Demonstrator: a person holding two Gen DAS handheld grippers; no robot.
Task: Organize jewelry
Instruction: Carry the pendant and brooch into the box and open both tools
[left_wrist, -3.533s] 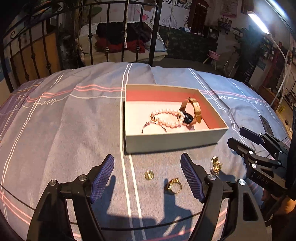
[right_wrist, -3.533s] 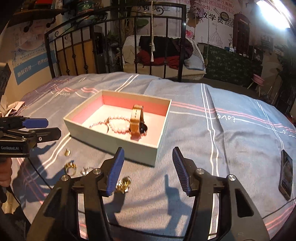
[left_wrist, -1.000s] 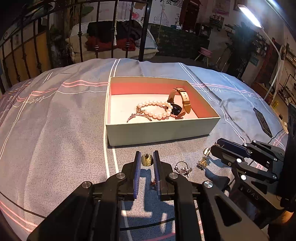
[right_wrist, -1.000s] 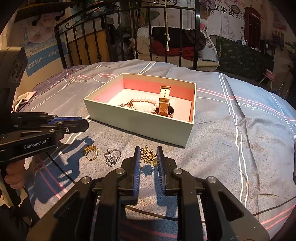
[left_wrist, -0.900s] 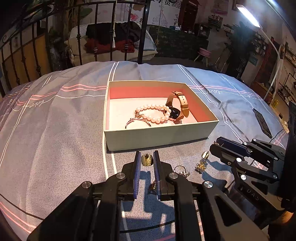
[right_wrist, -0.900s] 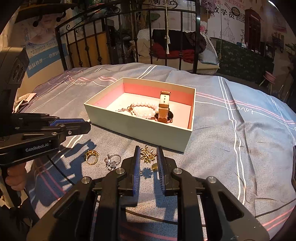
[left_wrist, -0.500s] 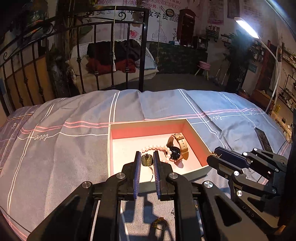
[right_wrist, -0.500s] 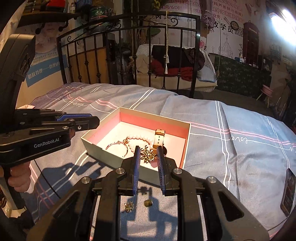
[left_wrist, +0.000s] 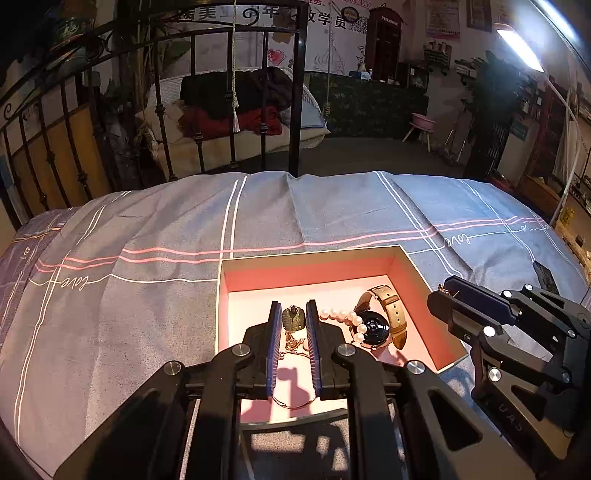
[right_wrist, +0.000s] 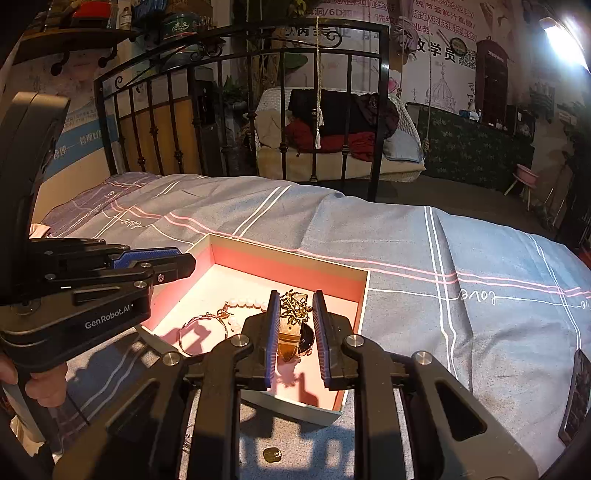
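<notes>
An open box with a pink inside (left_wrist: 310, 267) (right_wrist: 288, 265) lies on the bed. In it are a pearl bracelet (left_wrist: 343, 316), a watch with a tan strap (left_wrist: 380, 325) and a thin gold bangle (right_wrist: 201, 332). My left gripper (left_wrist: 293, 319) is shut on a small gold ring (left_wrist: 293, 318) and holds it above the box. My right gripper (right_wrist: 294, 308) is shut on a gold filigree brooch (right_wrist: 293, 304), also above the box, over the watch strap (right_wrist: 290, 334).
A small gold piece (right_wrist: 272, 455) lies on the grey striped bedspread (left_wrist: 147, 236) in front of the box. A dark phone (right_wrist: 576, 391) lies at the right. A black iron bed rail (right_wrist: 280, 110) stands behind the bed.
Both grippers closed on a piece of jewelry on the bedspread, lifted it and carried it forward over the box. The box now sits directly under both.
</notes>
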